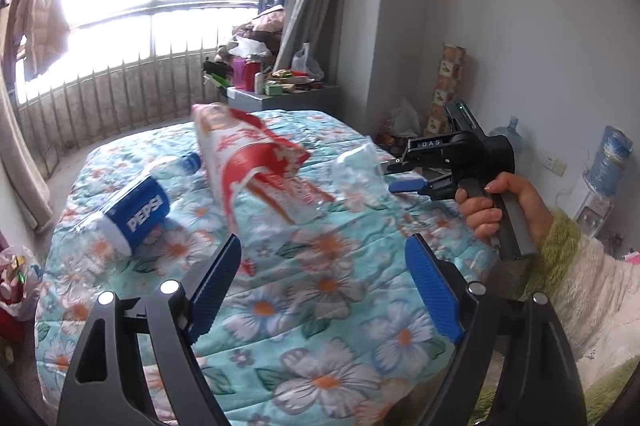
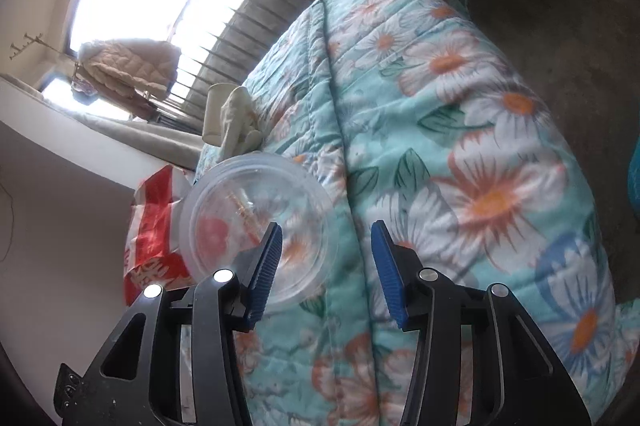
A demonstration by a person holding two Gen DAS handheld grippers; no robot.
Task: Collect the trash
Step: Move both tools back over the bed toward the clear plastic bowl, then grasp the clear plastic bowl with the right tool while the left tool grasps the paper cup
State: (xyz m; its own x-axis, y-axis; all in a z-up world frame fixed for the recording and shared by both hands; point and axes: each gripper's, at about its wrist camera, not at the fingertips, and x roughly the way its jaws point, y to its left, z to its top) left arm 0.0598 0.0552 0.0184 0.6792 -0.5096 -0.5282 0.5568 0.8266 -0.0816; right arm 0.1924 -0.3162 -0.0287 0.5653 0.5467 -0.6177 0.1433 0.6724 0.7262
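Blue pads of the left gripper (image 1: pixel 324 290) stood wide apart over the flowery bed (image 1: pixel 320 358), holding nothing. Only its camera showed the Pepsi bottle (image 1: pixel 138 204) and hand (image 1: pixel 490 210) aiming the half-open, empty right gripper (image 2: pixel 326 266) at the clear cup (image 2: pixel 256 230)

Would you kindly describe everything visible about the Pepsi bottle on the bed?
The Pepsi bottle is clear plastic with a blue label lettered in white and a blue cap. It lies on its side on the floral quilt, cap pointing away toward the window, left of the red-and-white bag. It looks empty. Neither gripper touches it.
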